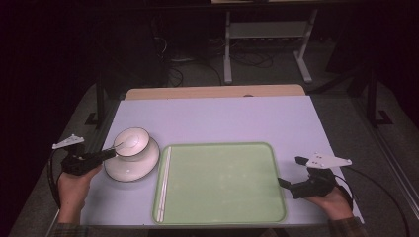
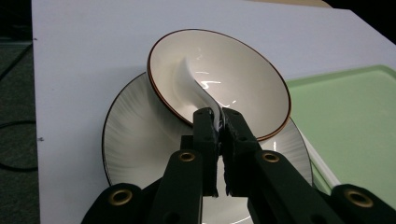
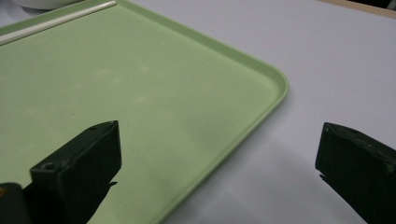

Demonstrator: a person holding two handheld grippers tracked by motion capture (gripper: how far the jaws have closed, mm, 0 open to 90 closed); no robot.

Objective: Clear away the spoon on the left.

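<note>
My left gripper [image 2: 217,116] is clenched on the spoon [image 2: 196,86] handle in the bowl [image 2: 252,79]; my right gripper [image 3: 219,172] is wide open

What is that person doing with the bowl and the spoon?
The person holds a hand-held gripper in each hand. The left hand-held gripper has pinched the handle of a white spoon that lies in a bowl. The bowl sits tilted on a white plate, beside a green tray with chopsticks along its left edge. The right hand-held gripper waits open at the tray's right side, holding nothing.
</note>
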